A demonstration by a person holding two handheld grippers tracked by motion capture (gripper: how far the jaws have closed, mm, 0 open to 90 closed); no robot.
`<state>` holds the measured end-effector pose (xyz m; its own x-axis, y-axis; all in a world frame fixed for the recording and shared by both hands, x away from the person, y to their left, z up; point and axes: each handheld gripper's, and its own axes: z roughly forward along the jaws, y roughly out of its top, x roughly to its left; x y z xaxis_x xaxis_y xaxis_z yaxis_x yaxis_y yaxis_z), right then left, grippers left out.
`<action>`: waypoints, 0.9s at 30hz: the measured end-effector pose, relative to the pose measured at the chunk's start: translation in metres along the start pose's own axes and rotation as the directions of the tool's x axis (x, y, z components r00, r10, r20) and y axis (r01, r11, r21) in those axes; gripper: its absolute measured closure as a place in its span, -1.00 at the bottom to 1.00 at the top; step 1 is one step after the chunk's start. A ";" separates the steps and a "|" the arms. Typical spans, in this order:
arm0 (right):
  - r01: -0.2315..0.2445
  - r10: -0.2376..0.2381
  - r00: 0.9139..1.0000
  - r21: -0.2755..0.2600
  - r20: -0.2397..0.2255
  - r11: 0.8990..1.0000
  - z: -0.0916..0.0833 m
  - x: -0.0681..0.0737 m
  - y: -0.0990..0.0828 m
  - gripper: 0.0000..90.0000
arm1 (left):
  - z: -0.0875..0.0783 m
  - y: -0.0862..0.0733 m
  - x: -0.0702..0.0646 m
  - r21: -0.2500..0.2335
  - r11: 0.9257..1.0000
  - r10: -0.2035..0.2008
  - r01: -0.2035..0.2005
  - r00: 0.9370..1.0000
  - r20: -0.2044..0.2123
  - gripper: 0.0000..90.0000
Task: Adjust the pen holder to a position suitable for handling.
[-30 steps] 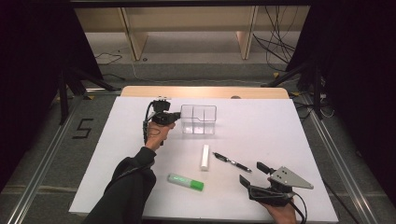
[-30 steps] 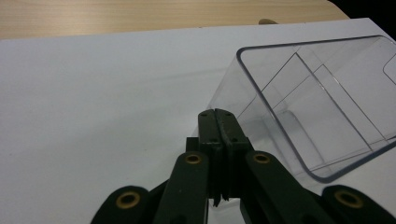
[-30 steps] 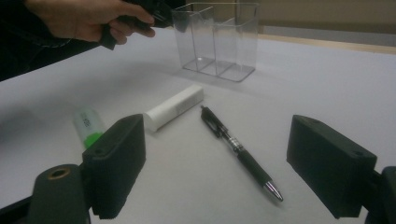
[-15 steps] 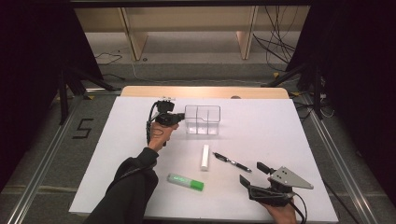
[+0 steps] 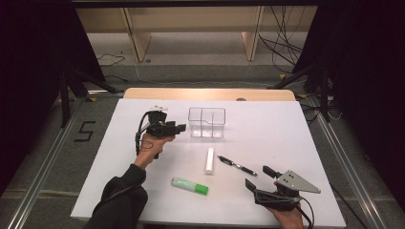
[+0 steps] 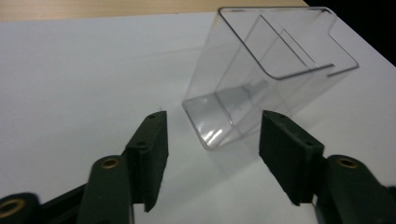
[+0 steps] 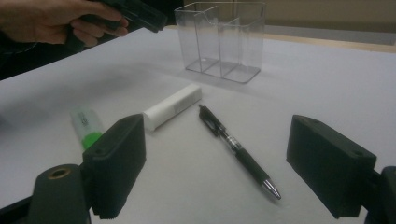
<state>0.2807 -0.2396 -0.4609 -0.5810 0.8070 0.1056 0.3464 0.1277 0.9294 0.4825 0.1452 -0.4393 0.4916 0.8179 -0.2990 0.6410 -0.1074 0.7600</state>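
With my left gripper (image 5: 180, 128) just released, jaws parted beside the clear organizer (image 5: 207, 122), I might knock it over.

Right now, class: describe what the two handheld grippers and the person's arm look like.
Both grippers are black. The left gripper trails a black looped cable; its arm wears a dark sleeve. The right gripper carries a grey three-cornered plate and a black cable. Their jaws are blocky.

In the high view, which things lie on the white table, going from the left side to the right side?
Left gripper → green-capped marker → clear divided container → white eraser stick → black pen → right gripper.
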 end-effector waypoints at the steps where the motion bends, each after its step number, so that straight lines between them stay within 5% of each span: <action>1: 0.000 0.000 1.000 0.000 0.000 1.000 0.000 0.000 0.000 -0.54 | -0.002 -0.002 -0.001 -0.003 1.000 0.002 -0.002 1.000 0.005 -0.13; 9: 0.001 -0.001 1.000 0.013 -0.005 1.000 0.001 -0.001 -0.001 -0.54 | -0.028 -0.015 -0.007 -0.040 0.999 0.031 -0.028 0.996 0.088 -0.39; 13: 0.003 -0.003 1.000 0.021 -0.012 1.000 0.002 -0.001 -0.001 -0.53 | -0.037 -0.020 -0.012 -0.028 0.996 0.085 -0.083 0.991 0.103 -0.49; 19: 0.011 -0.010 1.000 0.038 -0.017 0.999 0.003 -0.002 -0.002 -0.52 | -0.043 -0.035 -0.014 -0.035 0.998 0.052 -0.047 0.983 0.174 -0.54; 27: -0.005 0.007 1.000 0.054 -0.031 0.999 0.007 -0.008 -0.005 -0.52 | -0.047 -0.049 -0.016 -0.050 0.995 0.092 -0.085 0.979 0.182 -0.59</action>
<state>0.2889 -0.2424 -0.4690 -0.6009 0.7898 0.1230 0.3886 0.1541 0.9084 0.4152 0.1640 -0.4450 0.6478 0.6877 -0.3278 0.5669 -0.1478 0.8104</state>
